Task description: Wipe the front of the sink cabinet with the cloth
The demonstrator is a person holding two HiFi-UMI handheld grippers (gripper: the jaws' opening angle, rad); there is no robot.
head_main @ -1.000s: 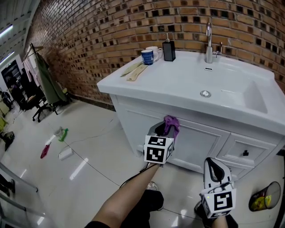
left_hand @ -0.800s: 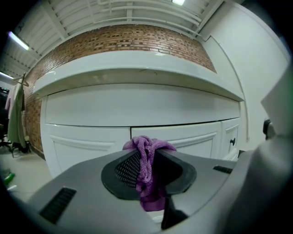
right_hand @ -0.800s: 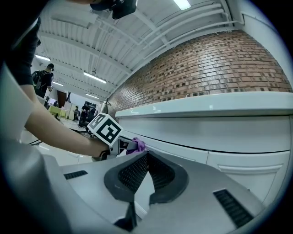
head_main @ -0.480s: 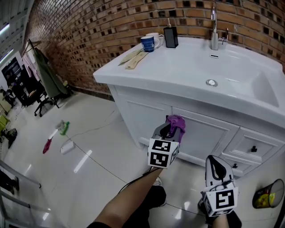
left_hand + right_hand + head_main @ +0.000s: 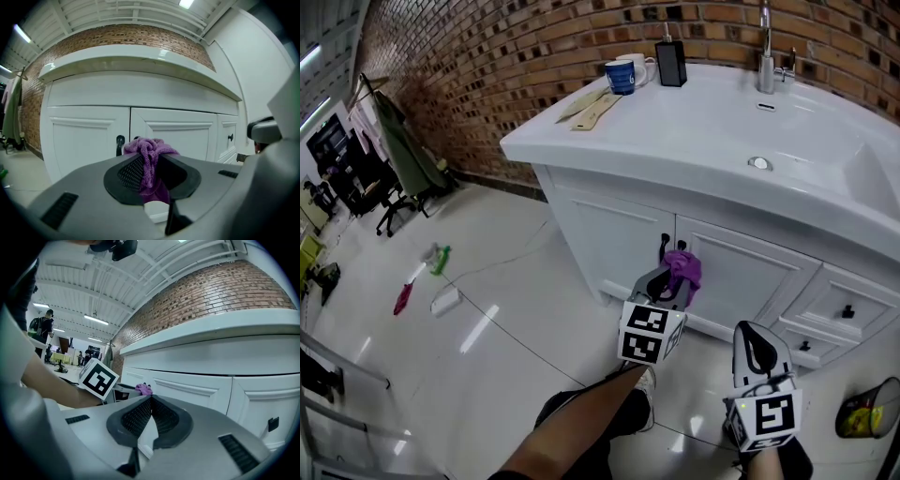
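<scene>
The white sink cabinet (image 5: 619, 234) stands against the brick wall, with two doors and black handles (image 5: 663, 246). My left gripper (image 5: 672, 278) is shut on a bunched purple cloth (image 5: 683, 267), held just in front of the seam between the doors, near the handles. In the left gripper view the purple cloth (image 5: 149, 154) sticks up between the closed jaws, with the cabinet doors (image 5: 84, 140) close ahead. My right gripper (image 5: 754, 353) hangs lower, to the right, shut and empty, in front of the drawers (image 5: 844, 309). In the right gripper view, the right gripper's (image 5: 149, 412) pads meet.
On the sink top (image 5: 694, 141) stand a blue mug (image 5: 620, 76), a white cup, a black dispenser (image 5: 671, 63), wooden utensils (image 5: 592, 108) and a tap (image 5: 766, 47). A bin (image 5: 864, 409) sits at the lower right. Bottles (image 5: 439, 259) and a cable lie on the glossy floor at left.
The view has dropped lower along the cabinet. My left gripper with the cloth has moved down the door front, from near the top edge to about handle height. The right gripper has barely moved.
</scene>
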